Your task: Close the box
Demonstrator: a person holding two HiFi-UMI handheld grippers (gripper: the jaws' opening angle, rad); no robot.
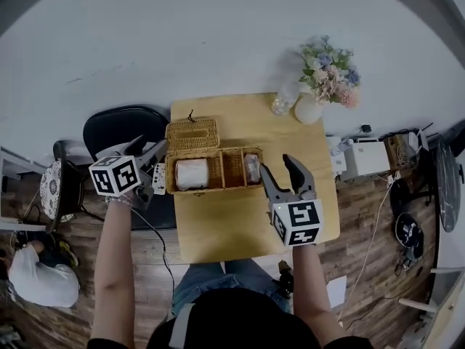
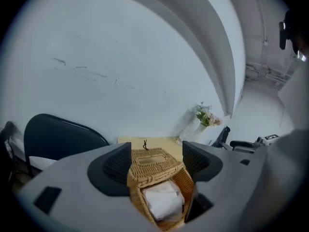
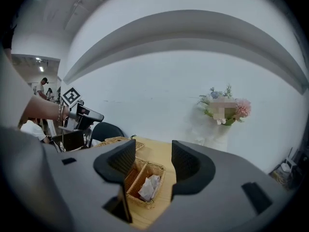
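A wicker box (image 1: 231, 169) stands open on the wooden table (image 1: 240, 224). Its lid (image 1: 192, 134) is swung back and lies behind the left half. A white roll (image 1: 192, 173) fills the left compartment and a small packet (image 1: 252, 168) the right one. My left gripper (image 1: 151, 149) is open just off the box's left end; in the left gripper view the lid (image 2: 154, 162) and the box (image 2: 166, 197) show between the open left gripper (image 2: 157, 161). My right gripper (image 1: 277, 164) is open at the box's right front corner, and the box (image 3: 145, 182) lies beyond the right gripper (image 3: 153, 163), untouched.
A white vase of flowers (image 1: 327, 78) and a clear glass bottle (image 1: 283, 100) stand at the table's far right corner. A black chair (image 1: 120, 129) sits left of the table. White equipment (image 1: 367, 158) is on the floor at right, and a person (image 1: 40, 275) crouches at lower left.
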